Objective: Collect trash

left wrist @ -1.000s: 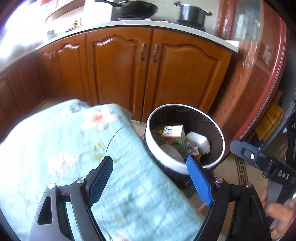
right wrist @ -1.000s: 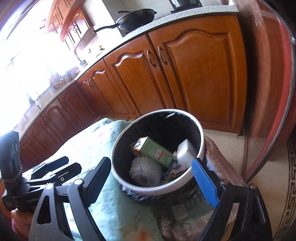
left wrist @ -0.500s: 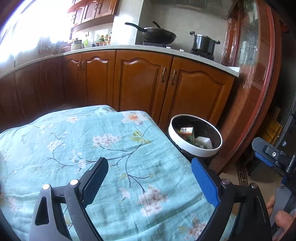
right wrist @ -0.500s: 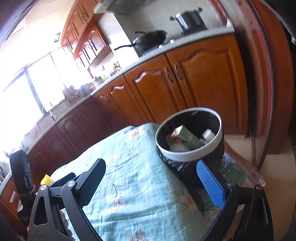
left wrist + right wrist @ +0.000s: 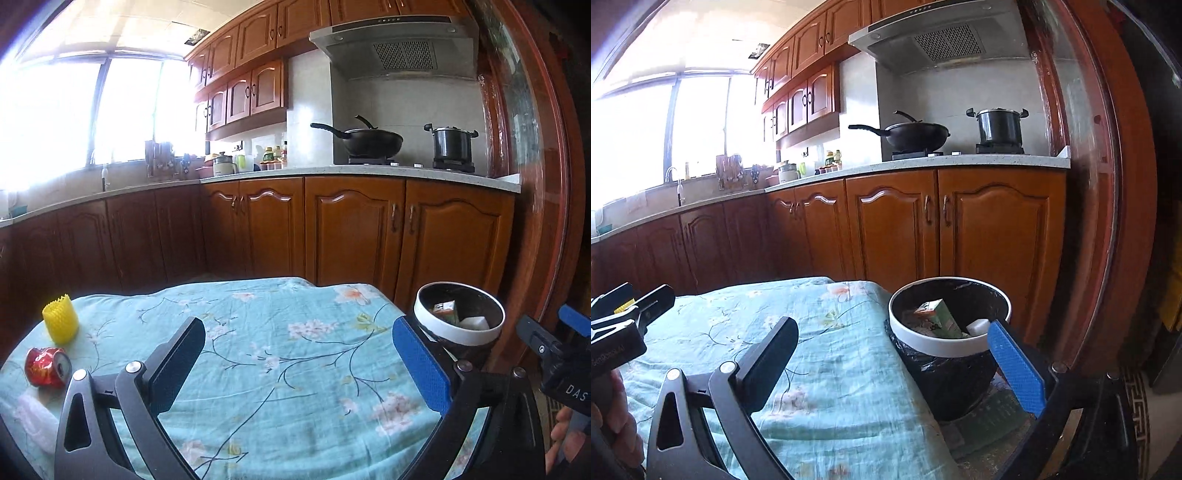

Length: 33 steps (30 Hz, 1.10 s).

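My left gripper (image 5: 299, 365) hovers over the teal floral tablecloth (image 5: 295, 314); its jaws are opening and nothing is between them. A crushed red can (image 5: 48, 367) and a yellow foam net (image 5: 61, 321) sit at the table's far left, well left of that gripper. The trash bin (image 5: 458, 336), white-rimmed with a black liner, stands off the table's right end. My right gripper (image 5: 892, 367) is wide open and empty, with the bin (image 5: 945, 349) just beyond its blue finger. Inside lie a green carton (image 5: 940, 317) and a white block (image 5: 977, 326).
A clear plastic wrapper (image 5: 33, 417) lies at the table's near left corner. Wooden kitchen cabinets (image 5: 354, 229) run behind the table, with a wok (image 5: 369, 142) and a pot (image 5: 452, 144) on the stove. A red door frame (image 5: 1126, 221) stands right of the bin.
Both grippers pulled back from the bin and tilted upward, and their jaws spread wider. The bin now looks smaller and farther. The can and yellow net came into the left wrist view.
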### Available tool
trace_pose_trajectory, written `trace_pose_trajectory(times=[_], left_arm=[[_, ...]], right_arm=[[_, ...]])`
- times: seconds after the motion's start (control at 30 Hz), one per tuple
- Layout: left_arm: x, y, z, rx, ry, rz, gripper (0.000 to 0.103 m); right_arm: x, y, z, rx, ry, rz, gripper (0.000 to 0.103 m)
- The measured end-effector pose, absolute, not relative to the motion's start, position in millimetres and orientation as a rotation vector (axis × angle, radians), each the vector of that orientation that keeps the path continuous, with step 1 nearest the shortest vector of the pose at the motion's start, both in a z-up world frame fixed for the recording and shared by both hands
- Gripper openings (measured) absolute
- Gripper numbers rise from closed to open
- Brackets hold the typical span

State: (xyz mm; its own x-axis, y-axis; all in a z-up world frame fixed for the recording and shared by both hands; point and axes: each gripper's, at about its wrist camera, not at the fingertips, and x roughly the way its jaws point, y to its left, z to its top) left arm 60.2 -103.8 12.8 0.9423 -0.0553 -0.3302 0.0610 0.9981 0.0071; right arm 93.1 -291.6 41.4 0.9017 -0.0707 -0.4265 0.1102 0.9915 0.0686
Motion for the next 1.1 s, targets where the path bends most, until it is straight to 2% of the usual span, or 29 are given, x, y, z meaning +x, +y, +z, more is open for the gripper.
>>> trace_pose_trajectory(times=[1.1], left_arm=[[81.9, -99.4, -3.9, 0.010, 0.345, -0.054, 0.102]], right_arm=[[90.3, -286.3, 34.8, 0.119, 0.430, -0.068, 0.103]])
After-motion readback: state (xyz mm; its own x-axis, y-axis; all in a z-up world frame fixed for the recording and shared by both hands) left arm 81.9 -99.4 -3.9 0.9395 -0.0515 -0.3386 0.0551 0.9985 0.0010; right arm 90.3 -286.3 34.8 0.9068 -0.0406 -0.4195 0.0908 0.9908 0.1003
